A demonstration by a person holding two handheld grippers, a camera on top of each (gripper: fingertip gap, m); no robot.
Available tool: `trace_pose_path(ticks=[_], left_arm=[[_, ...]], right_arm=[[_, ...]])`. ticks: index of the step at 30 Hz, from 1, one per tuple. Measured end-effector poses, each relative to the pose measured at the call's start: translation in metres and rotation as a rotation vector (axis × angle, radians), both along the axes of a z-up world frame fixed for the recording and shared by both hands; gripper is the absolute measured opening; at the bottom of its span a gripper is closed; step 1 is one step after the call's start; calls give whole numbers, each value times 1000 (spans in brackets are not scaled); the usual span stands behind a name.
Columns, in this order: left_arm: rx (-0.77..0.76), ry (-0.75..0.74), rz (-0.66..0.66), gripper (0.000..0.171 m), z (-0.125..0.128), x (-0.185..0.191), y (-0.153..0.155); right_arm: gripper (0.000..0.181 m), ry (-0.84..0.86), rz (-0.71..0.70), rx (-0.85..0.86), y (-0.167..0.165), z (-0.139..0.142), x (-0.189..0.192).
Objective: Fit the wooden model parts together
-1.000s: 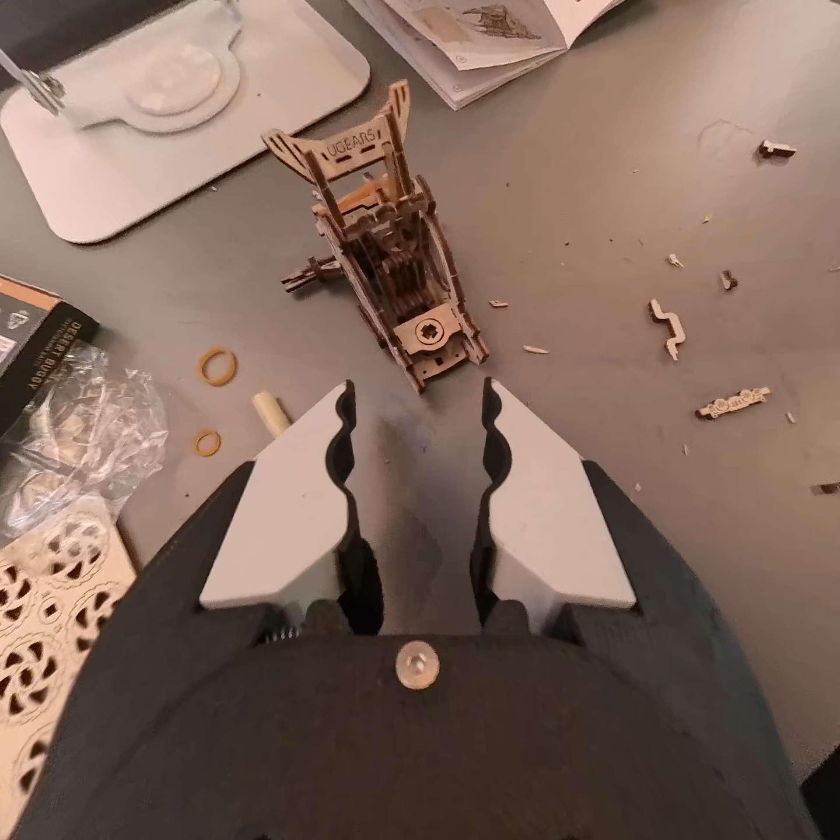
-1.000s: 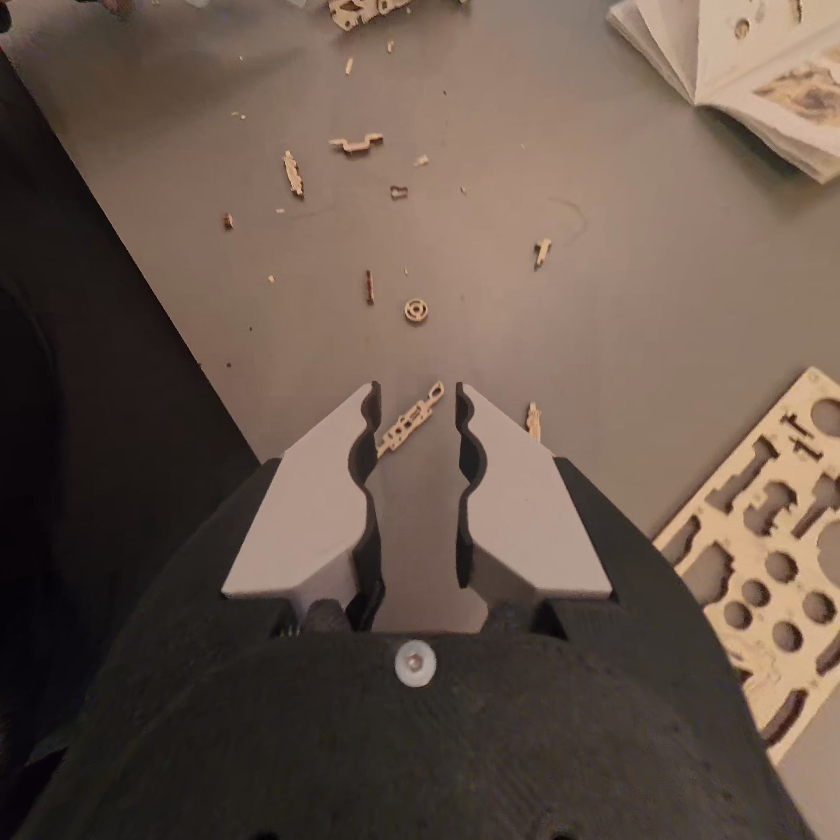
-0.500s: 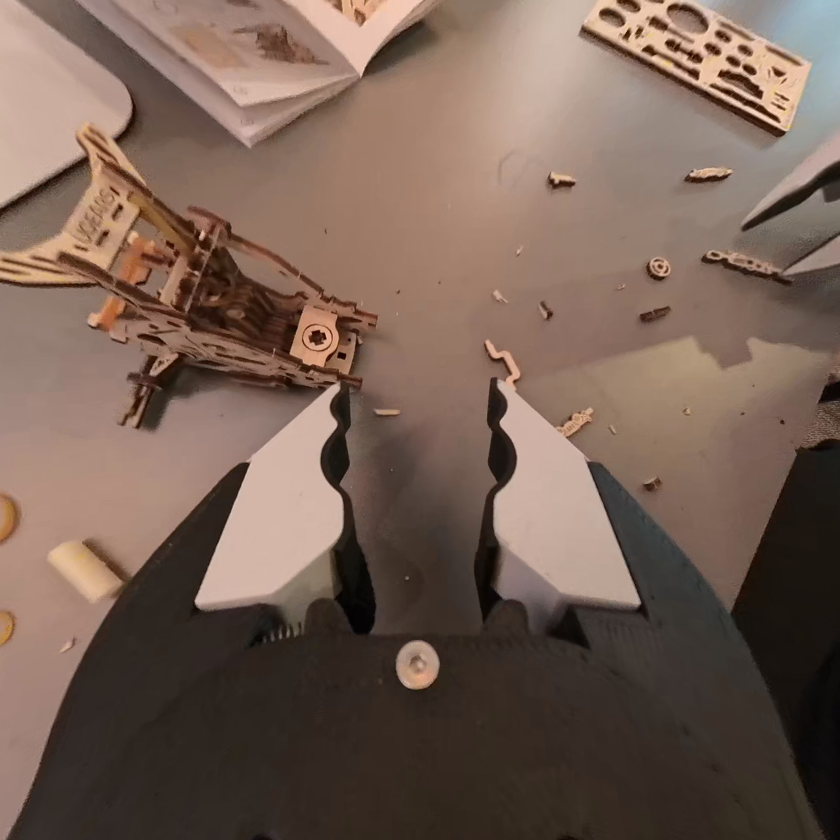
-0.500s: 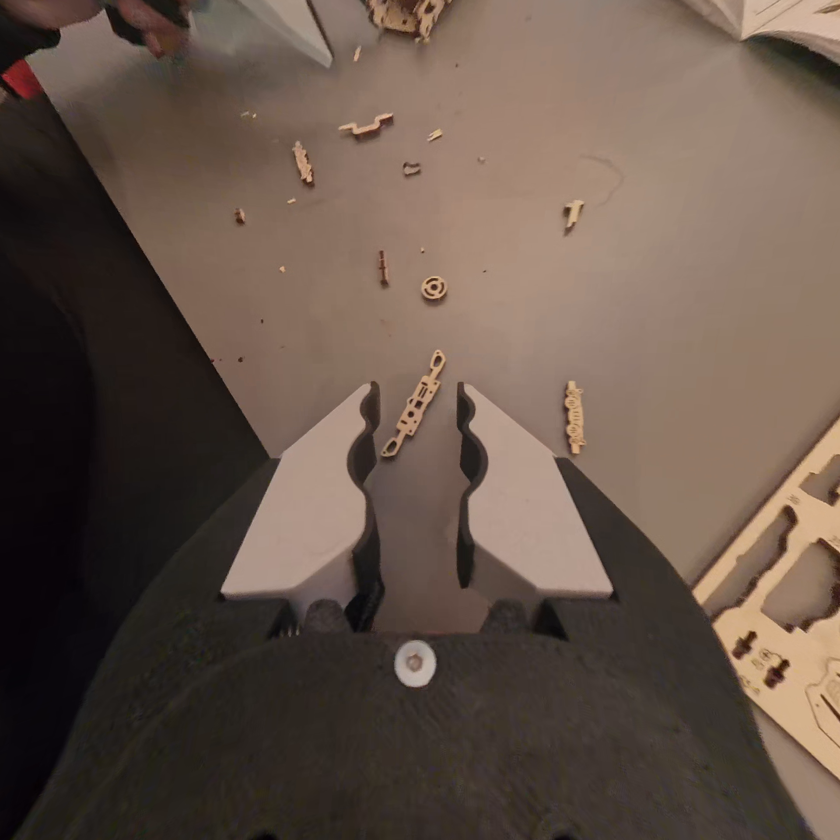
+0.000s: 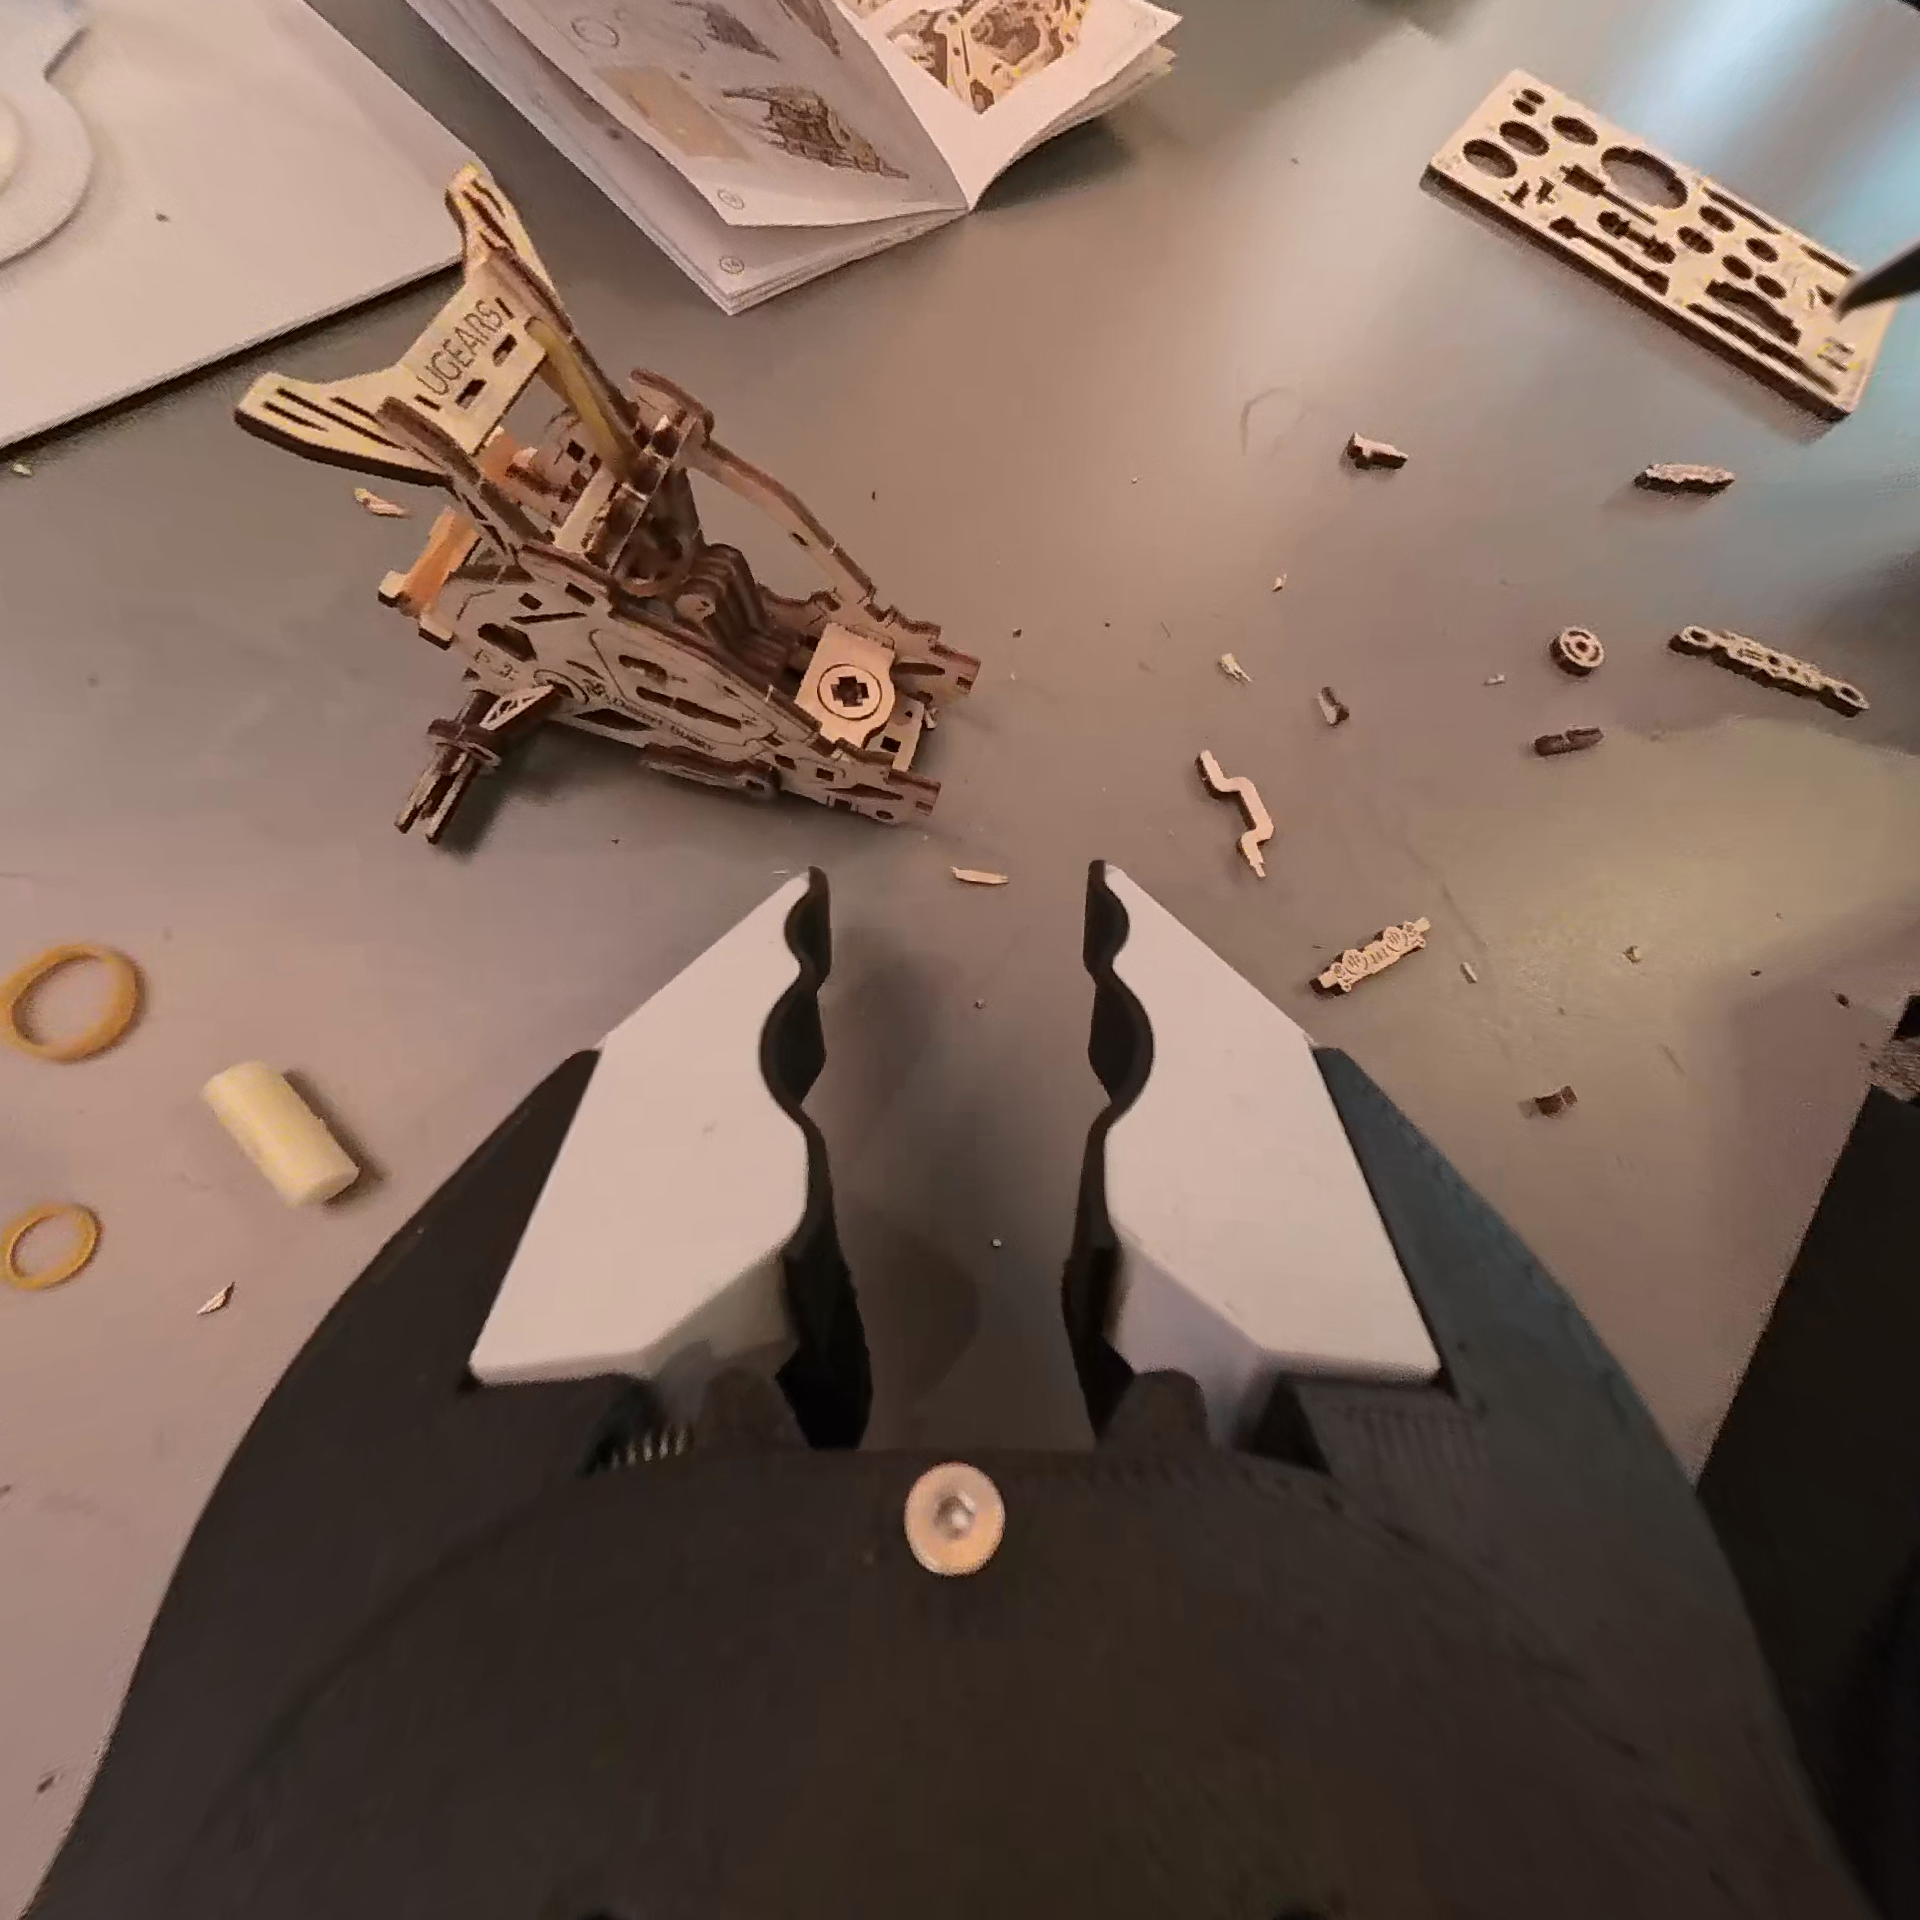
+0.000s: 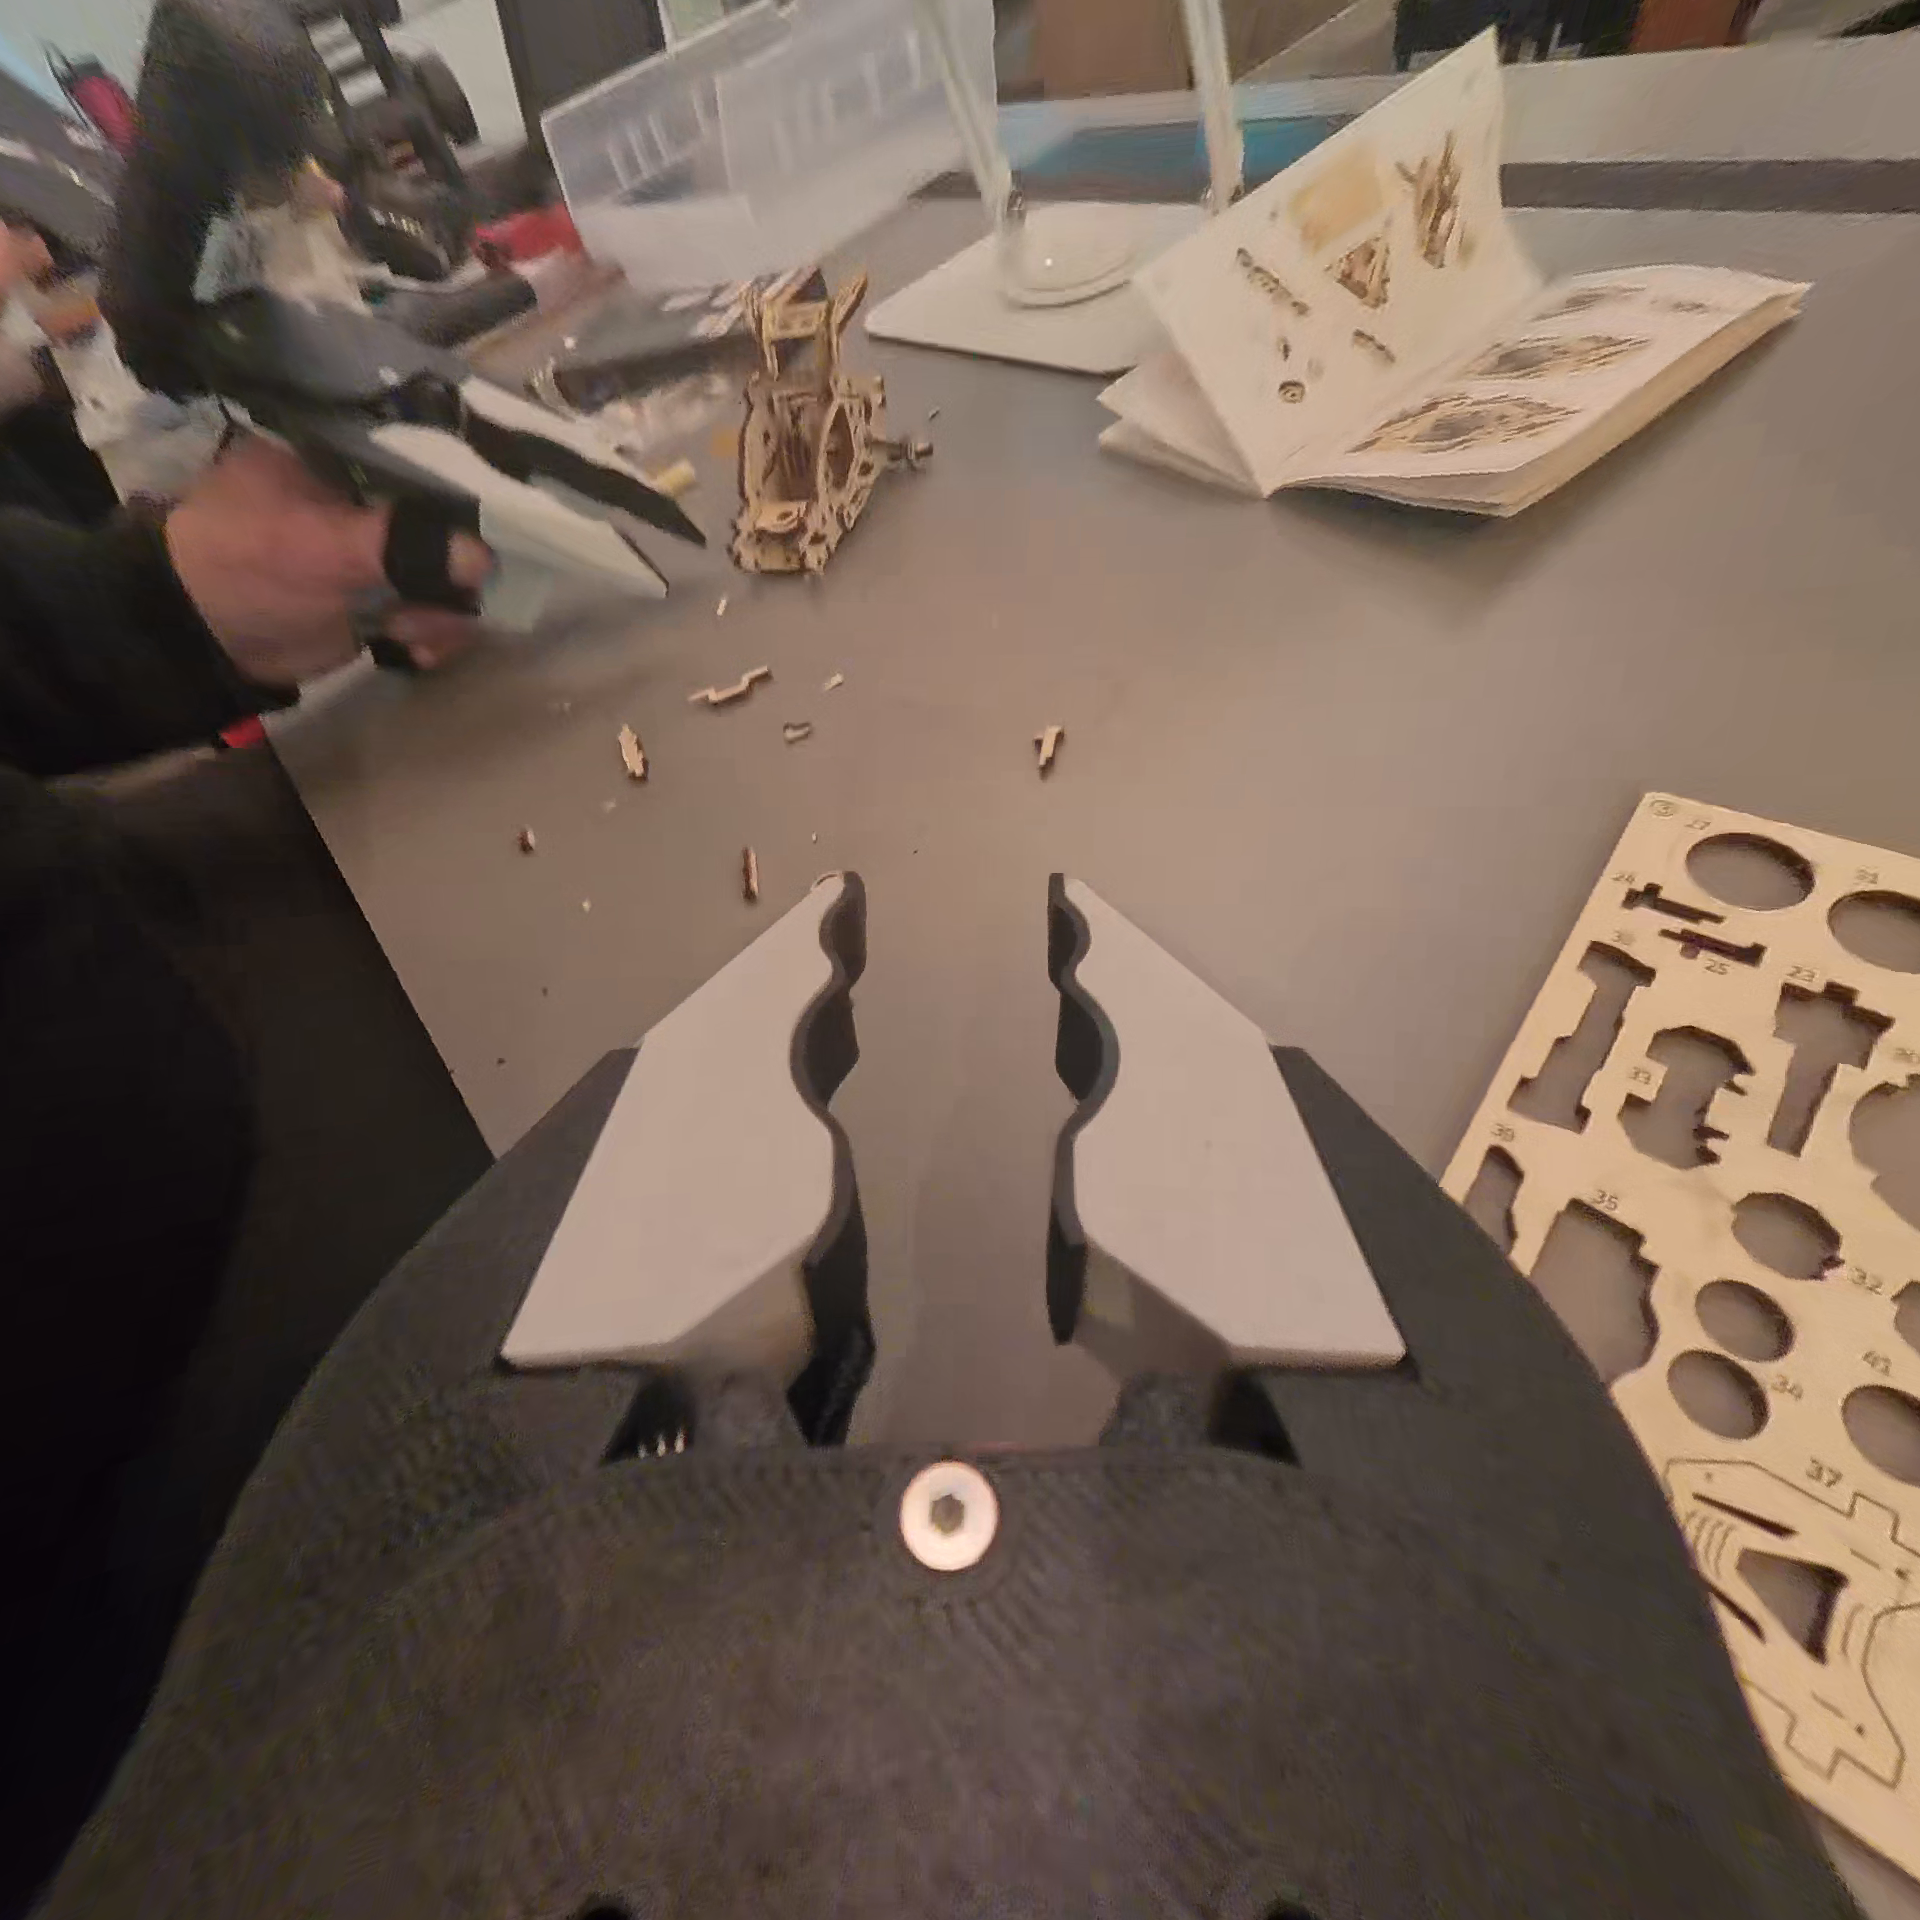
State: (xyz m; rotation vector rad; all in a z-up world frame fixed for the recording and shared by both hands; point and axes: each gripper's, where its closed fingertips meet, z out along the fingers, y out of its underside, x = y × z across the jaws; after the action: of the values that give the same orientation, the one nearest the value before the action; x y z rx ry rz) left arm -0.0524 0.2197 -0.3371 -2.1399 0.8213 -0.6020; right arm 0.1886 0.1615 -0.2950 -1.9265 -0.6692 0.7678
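One part-built wooden model (image 5: 665,623) stands on the bench (image 5: 1091,436). Two yellow rubber bands lie left of it, a larger one (image 5: 71,1000) and a smaller one (image 5: 50,1245), with one pale cylinder (image 5: 278,1132) between them. One open booklet (image 5: 831,114) lies at the far side. One punched-out wooden sheet (image 5: 1652,239) shows in the left wrist view and one (image 6: 1714,1195) in the right. There are two claws: the left claw (image 5: 951,894) and the right claw (image 6: 954,896). Loose wooden bits are scattered, too many and too small to count surely.

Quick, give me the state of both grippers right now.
Left gripper: jaws open, holding nothing, short of the wooden model.
Right gripper: jaws open, holding nothing, above the grey table.
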Motion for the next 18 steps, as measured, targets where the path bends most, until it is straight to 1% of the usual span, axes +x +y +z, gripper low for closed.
trace_pose_path(ticks=[2,3,4,5,6,8,9,10,14,18], left_arm=[[-1,-2,-15,43,0,2,-1],[7,0,-17,43,0,2,-1],[22,-2,-26,46,2,3,-2],[58,-11,-41,49,6,5,-4],[105,-13,-42,51,11,5,-4],[151,12,-21,66,14,4,-3],[152,30,-15,71,12,3,-2],[149,44,-17,72,10,4,-2],[132,69,-34,71,5,6,-3],[137,78,-18,72,4,5,-2]], right_arm=[[39,24,-24,1,8,2,4],[40,24,-48,38,12,6,8],[42,7,-95,95,18,11,15],[48,-17,-168,167,24,17,24],[53,-38,-211,224,27,21,30],[59,-93,-244,281,31,22,33],[61,-129,-265,321,33,23,33],[61,-166,-285,360,34,24,34],[59,-260,-296,464,31,25,29],[61,-302,-299,491,32,23,27]])
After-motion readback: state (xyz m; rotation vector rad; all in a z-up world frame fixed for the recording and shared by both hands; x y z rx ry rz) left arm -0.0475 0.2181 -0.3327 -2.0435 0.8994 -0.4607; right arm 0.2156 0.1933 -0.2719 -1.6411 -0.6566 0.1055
